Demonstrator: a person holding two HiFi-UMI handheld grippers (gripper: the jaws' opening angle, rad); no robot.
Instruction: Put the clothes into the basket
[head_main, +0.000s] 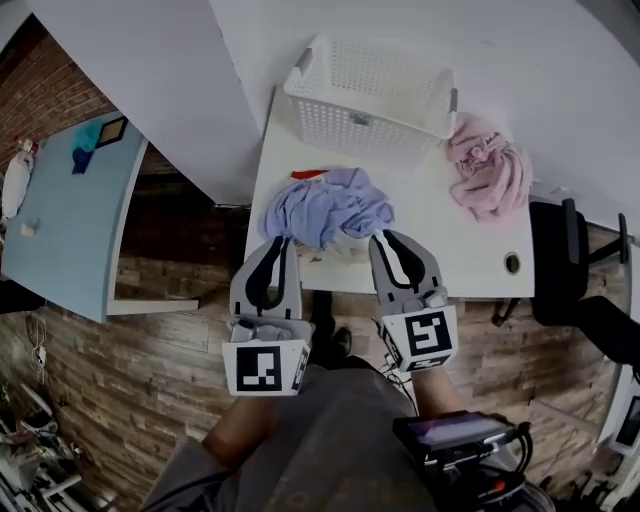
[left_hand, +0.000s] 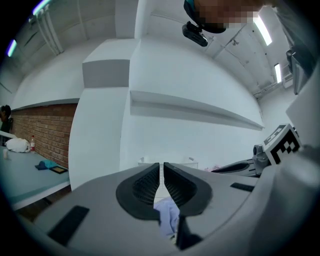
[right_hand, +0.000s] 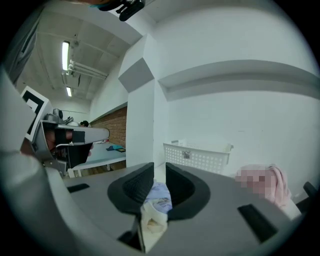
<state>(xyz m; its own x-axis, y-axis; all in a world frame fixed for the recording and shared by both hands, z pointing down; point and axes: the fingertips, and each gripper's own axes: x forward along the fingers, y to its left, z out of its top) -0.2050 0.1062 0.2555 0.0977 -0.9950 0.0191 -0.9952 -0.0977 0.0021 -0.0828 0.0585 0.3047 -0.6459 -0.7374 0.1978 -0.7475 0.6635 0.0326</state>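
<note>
Basket (head_main: 340, 125) is empty; nothing is deposited. Left gripper (head_main: 284, 243) and right gripper (head_main: 386, 240) each pinch the blue garment (head_main: 325, 205) at the worktop's (head_main: 470, 255) near edge. Pink garment (head_main: 490, 170) lies beside the basket. Both garments are yet to be loaded.

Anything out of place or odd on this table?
Nothing spilled or damaged. The basket looks empty; the lavender garment lies crumpled near the front edge of the table and the pink garment is bunched beside the basket's right end. A red item peeks from under the lavender garment; unidentifiable.
</note>
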